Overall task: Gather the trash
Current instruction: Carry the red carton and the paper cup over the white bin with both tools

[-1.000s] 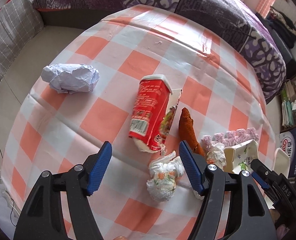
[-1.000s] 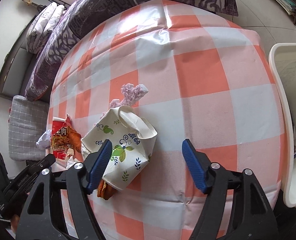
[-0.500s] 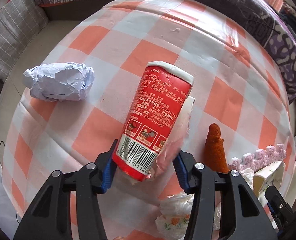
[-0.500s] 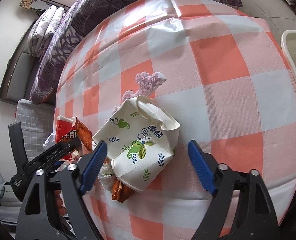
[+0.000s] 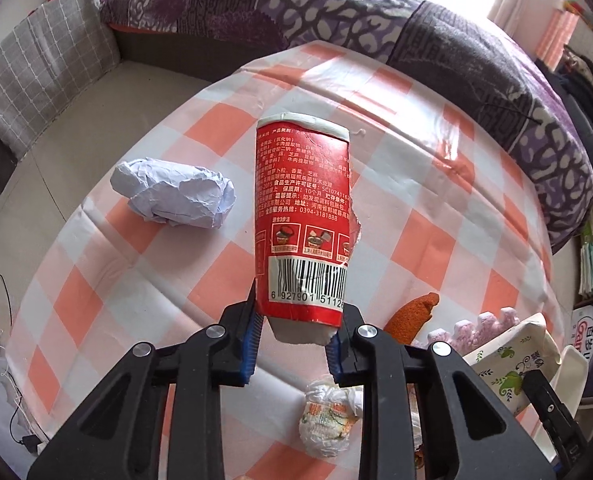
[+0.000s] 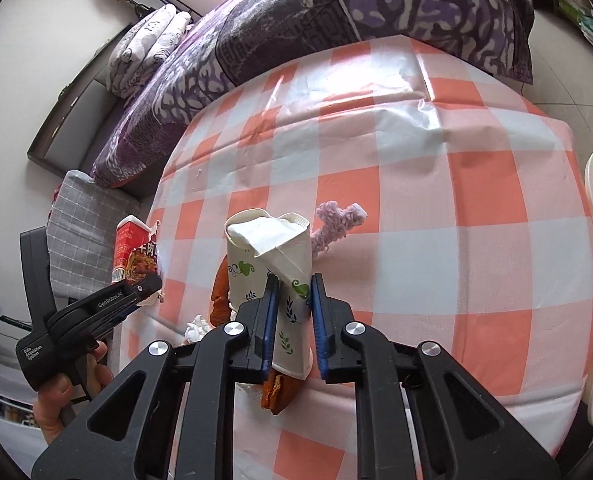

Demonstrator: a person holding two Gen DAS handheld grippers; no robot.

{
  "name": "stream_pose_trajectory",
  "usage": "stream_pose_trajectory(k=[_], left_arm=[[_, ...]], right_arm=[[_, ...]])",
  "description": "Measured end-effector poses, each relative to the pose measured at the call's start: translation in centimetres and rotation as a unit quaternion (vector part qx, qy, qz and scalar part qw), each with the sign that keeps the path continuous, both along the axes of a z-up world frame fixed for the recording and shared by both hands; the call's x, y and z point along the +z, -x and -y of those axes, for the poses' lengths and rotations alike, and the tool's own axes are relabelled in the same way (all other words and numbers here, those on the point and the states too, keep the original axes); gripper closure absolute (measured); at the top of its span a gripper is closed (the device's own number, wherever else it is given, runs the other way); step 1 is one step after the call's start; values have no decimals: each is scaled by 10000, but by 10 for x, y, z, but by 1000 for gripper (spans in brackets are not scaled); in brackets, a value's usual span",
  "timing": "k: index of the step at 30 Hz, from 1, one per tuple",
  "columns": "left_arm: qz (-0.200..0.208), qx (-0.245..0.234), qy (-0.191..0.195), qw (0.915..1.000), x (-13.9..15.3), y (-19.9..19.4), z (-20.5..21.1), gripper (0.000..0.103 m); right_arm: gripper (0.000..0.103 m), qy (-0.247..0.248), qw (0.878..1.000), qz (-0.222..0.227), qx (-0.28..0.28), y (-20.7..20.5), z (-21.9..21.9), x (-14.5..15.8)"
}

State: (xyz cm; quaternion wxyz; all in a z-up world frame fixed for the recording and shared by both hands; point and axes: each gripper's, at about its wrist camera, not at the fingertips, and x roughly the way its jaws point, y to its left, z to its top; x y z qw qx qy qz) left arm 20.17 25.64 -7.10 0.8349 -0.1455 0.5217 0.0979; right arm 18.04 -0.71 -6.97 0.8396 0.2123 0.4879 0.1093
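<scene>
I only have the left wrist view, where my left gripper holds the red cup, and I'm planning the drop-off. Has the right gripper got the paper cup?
Observer: Yes, the right gripper is shut on the flattened paper cup, gripping its lower half.
Operator: Is anything caught with it?
Observer: An orange scrap shows just under the cup's bottom end, between the gripper's arms. I cannot tell whether the two touch.

Bright window daylight glares on the tablecloth (image 5: 448, 148); fisheye edges warp, corners dark.
</scene>
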Motion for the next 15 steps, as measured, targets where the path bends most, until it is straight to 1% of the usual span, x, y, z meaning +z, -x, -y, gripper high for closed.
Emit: stream_pose_trajectory(k=[6,10,15], left_arm=[[436,88,-240,9987,27,13,16,76],[636,186,-284,9974,39,24,24,76],[865,239,-290,9955,52,39,38,76]], right_arm=[[88,414,9976,550,3,9,6,26],[88,738,9934,880,-51,14,13,39],[88,1028,9871,1218,-131,21,23,54]])
